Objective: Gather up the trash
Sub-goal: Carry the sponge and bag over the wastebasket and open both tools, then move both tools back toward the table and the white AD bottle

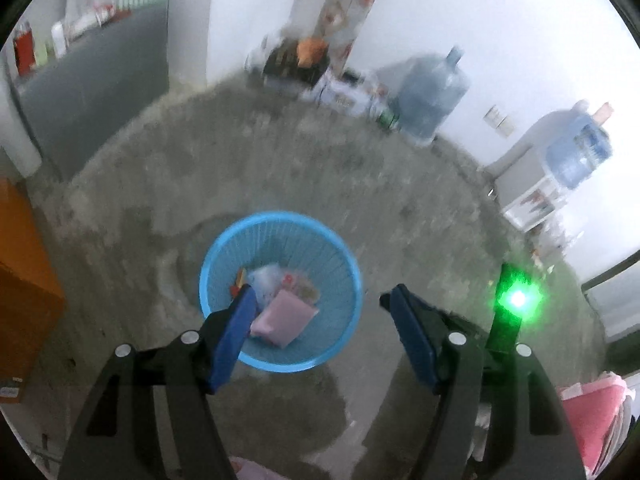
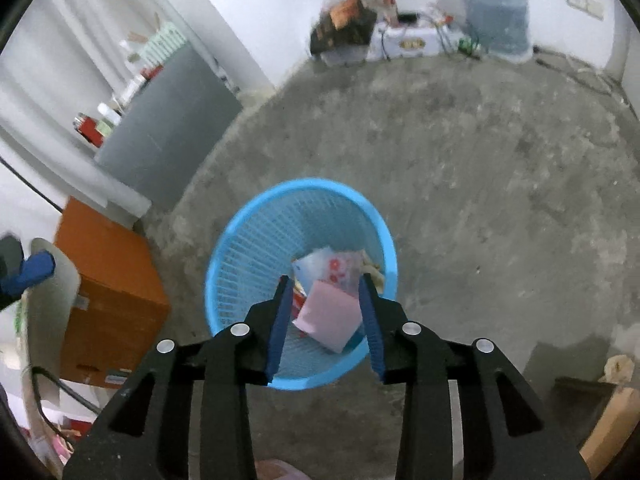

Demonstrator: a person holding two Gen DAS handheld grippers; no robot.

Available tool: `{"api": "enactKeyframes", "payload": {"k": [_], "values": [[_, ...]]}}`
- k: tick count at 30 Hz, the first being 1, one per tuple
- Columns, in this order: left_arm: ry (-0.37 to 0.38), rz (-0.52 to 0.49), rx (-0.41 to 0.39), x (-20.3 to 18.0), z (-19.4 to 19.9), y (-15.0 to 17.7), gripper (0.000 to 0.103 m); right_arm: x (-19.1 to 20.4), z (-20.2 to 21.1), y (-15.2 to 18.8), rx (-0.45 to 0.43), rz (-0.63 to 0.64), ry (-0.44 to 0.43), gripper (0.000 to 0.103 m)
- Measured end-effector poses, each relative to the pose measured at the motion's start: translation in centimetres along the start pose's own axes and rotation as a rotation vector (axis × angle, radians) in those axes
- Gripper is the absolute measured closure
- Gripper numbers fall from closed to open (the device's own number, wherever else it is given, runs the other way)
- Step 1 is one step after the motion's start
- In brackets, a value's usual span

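A blue plastic basket stands on the grey concrete floor and holds a pink packet and several other wrappers. My left gripper is open and empty, above the basket's near right side. In the right wrist view the same basket shows the pink packet and printed wrappers inside. My right gripper is open and empty, held above the basket. The left gripper's blue finger shows at the far left.
An orange cardboard box stands left of the basket beside a grey cabinet. Large water bottles and boxes stand along the far wall. A water dispenser is at the right. Pink cloth lies near the right.
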State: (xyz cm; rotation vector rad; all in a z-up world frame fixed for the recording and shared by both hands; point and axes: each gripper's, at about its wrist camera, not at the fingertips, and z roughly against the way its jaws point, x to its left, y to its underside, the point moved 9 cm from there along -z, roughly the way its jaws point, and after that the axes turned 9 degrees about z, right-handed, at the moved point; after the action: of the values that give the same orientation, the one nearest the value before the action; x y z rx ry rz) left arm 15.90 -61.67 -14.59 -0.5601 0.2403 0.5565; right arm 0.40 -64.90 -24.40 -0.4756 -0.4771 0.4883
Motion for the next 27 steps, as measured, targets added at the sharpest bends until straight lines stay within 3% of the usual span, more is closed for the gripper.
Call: {"api": "enactKeyframes", "payload": {"k": [6, 11, 14, 20, 27], "values": [[0.068, -0.041, -0.233, -4.5, 12.0, 1.3, 0.029, 3.3, 7.9, 0.6, -0.130, 0.052, -0.035, 0.049], [0.087, -0.006, -0.444, -5.6, 22.7, 4.3, 0.022, 8.0, 12.8, 1.7, -0.181, 0.162, -0.089, 0.041], [0.082, 0.038, -0.523, -4.7, 28.2, 7.2, 0.022, 10.6, 15.2, 2.2, -0.199, 0.207, -0.138, 0.039], [-0.059, 0.141, -0.619, 0.7, 36.1, 14.6, 0.021, 15.9, 18.1, 4.2, -0.175, 0.291, -0.231, 0.038], [-0.277, 0.299, -0.720, 9.8, 44.7, 26.3, 0.018, 23.8, 20.4, 6.9, -0.126, 0.425, -0.368, 0.036]]}}
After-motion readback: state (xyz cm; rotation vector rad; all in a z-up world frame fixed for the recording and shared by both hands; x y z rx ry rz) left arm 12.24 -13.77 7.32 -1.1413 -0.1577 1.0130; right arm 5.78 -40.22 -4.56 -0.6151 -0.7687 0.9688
